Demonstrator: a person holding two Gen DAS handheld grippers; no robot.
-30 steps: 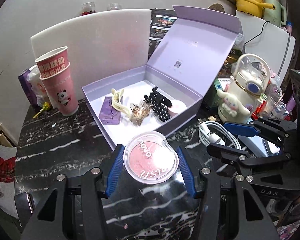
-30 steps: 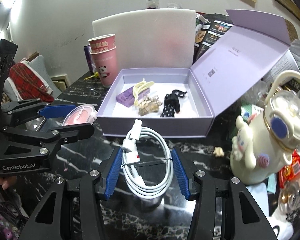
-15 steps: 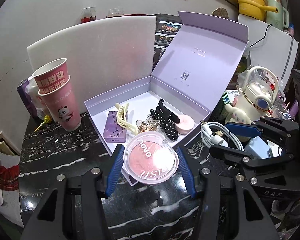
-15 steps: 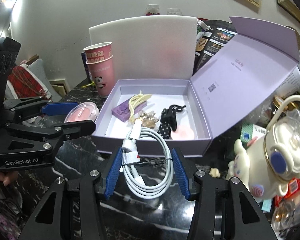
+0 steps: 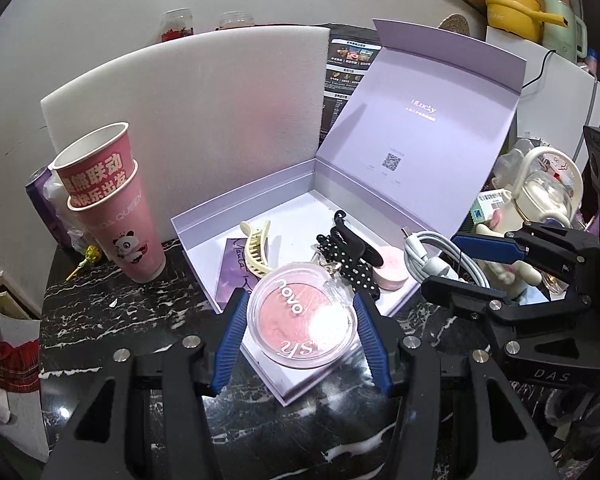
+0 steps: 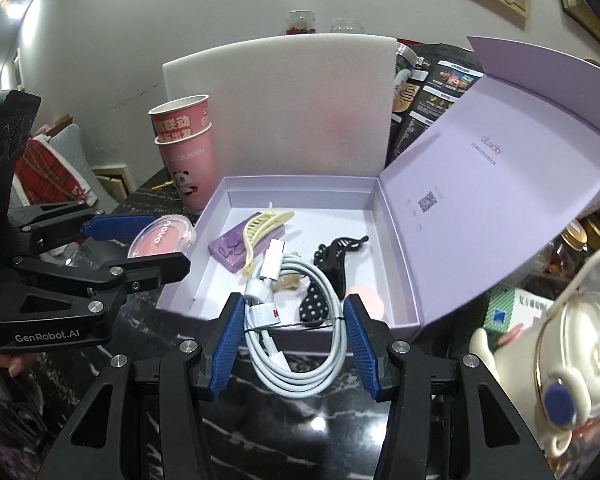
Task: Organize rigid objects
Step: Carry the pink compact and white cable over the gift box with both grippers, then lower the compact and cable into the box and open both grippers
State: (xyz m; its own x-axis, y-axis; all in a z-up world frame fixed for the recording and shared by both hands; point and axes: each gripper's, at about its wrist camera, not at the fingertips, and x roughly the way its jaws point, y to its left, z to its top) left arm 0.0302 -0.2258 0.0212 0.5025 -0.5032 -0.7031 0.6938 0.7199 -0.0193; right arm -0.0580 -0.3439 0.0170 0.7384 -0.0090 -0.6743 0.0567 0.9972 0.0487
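1. Sitting on a black white-veined marble bench point(image 5: 100, 320): open lilac cardboard box point(image 5: 204, 236), white foam board point(image 5: 204, 120) behind.
2. Left gripper point(image 5: 300, 326) clamps round glossy blush compact point(image 5: 302, 320) over box corner.
3. Right gripper point(image 6: 296, 340) clamps coiled white cable point(image 6: 296, 320) at box front.

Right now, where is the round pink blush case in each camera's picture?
Left wrist view: the blush case sits low in the middle, clamped in the left gripper.
Right wrist view: the same case shows at left, middle height.
Shared landmark: the open purple box behind it.
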